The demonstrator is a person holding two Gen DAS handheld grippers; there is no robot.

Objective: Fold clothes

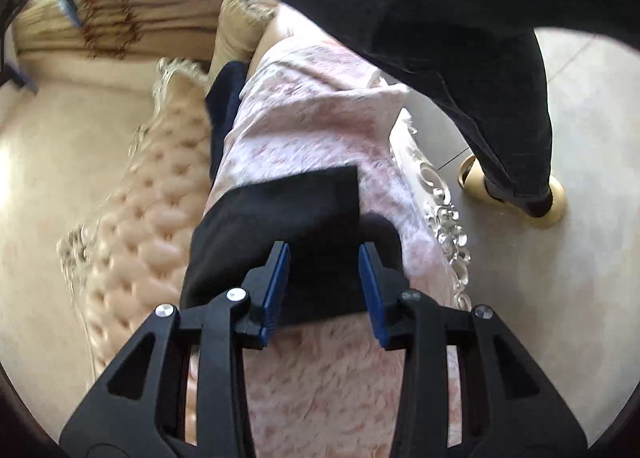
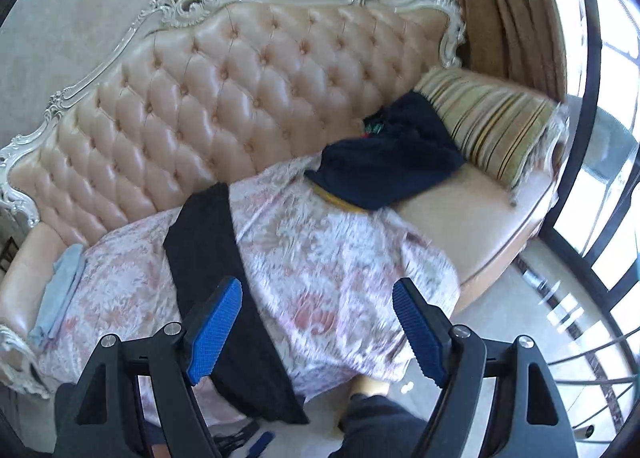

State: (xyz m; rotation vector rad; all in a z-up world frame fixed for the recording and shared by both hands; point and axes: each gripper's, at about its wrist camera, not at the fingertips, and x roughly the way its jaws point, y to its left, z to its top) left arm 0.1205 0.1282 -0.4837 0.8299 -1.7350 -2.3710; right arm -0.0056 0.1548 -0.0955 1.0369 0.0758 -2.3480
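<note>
Both grippers, left (image 1: 324, 254) and right (image 2: 318, 298), jaws released, should pinch the black garment's (image 2: 208, 254) seemingly folded edge squarely.

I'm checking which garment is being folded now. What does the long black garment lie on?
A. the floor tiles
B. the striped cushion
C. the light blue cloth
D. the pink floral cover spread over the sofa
D: in the right wrist view the black garment stretches across the pink floral cover on the sofa, away from the striped cushion and the light blue cloth.
</note>
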